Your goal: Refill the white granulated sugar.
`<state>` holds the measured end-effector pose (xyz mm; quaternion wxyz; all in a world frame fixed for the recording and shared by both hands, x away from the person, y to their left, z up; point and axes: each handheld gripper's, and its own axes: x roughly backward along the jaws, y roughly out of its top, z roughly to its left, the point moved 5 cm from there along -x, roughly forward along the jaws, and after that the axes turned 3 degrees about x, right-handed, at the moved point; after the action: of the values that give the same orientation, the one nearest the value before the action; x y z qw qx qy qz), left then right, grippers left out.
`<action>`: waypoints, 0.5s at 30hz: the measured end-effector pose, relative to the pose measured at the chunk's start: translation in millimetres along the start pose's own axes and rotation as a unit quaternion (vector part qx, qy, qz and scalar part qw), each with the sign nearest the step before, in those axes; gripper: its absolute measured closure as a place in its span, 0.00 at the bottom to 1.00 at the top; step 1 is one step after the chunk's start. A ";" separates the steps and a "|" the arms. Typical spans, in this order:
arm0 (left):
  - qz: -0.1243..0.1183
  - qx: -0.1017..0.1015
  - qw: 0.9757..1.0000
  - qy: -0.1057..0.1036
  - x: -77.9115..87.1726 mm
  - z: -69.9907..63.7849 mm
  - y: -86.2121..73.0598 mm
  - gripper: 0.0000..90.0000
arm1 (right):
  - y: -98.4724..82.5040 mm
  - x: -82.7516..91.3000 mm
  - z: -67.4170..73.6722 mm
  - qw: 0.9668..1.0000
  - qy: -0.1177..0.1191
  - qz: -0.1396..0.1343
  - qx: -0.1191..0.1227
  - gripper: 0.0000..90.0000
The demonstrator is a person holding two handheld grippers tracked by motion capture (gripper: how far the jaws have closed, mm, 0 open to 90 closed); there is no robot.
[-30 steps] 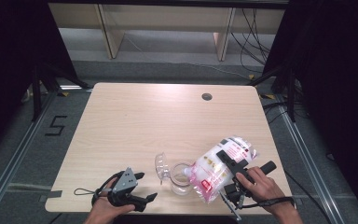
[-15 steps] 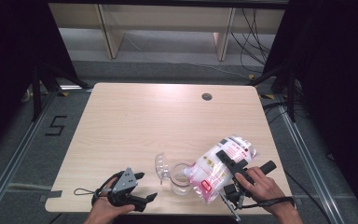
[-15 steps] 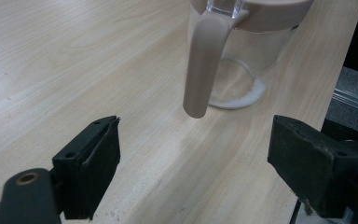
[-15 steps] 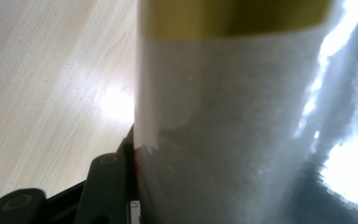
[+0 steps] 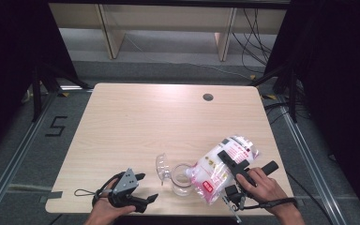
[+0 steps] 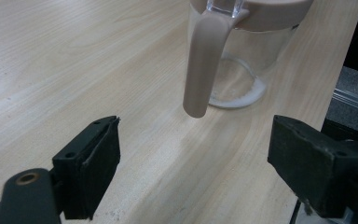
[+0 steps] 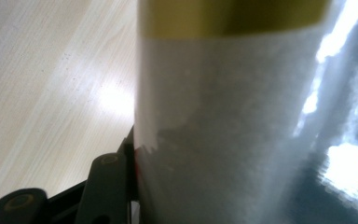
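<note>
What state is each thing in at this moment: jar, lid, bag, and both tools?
Jar: upright, open, thin white layer at the bottom.
Lid: flipped up off the mouth.
Bag: tilted, lower end at the jar's mouth.
Right tool: shut on the bag.
Left tool: open, nothing between its jaws.

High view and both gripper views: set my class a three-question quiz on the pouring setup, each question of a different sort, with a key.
1. True or false: the left tool grips the jug's handle.
2. Multiple choice: the right tool holds (A) a spoon, (B) the white bag, (C) a lid.
3. Fill in: the bag's lower end tilts toward the clear ____.

Key
1. False: its jaws stand open, short of the handle.
2. B.
3. jug.
</note>
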<state>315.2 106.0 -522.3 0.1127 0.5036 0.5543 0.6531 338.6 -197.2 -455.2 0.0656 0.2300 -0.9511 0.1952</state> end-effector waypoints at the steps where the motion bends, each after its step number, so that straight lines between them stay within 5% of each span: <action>1: 0.002 -0.001 1.000 -0.001 0.0 0.2 -0.1 0.18 | 0.1 0.1 0.2 1.000 -0.001 0.000 -0.004 0.58; 6: -0.001 -0.001 1.000 0.004 0.0 0.6 0.0 0.18 | 1.4 -0.6 0.7 1.000 0.004 0.002 0.000 0.58; 8: -0.001 0.001 1.000 0.002 0.1 0.1 0.0 0.18 | 1.4 -1.5 -1.3 1.000 0.005 -0.002 0.022 0.58; 15: -0.003 0.000 1.000 0.003 -0.2 0.7 0.0 0.18 | 2.0 -0.6 -1.0 1.000 0.003 0.000 0.001 0.58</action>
<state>315.8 106.3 -522.5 0.1126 0.5002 0.5562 0.6540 338.2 -194.9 -455.1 0.0679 0.2298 -0.9508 0.1965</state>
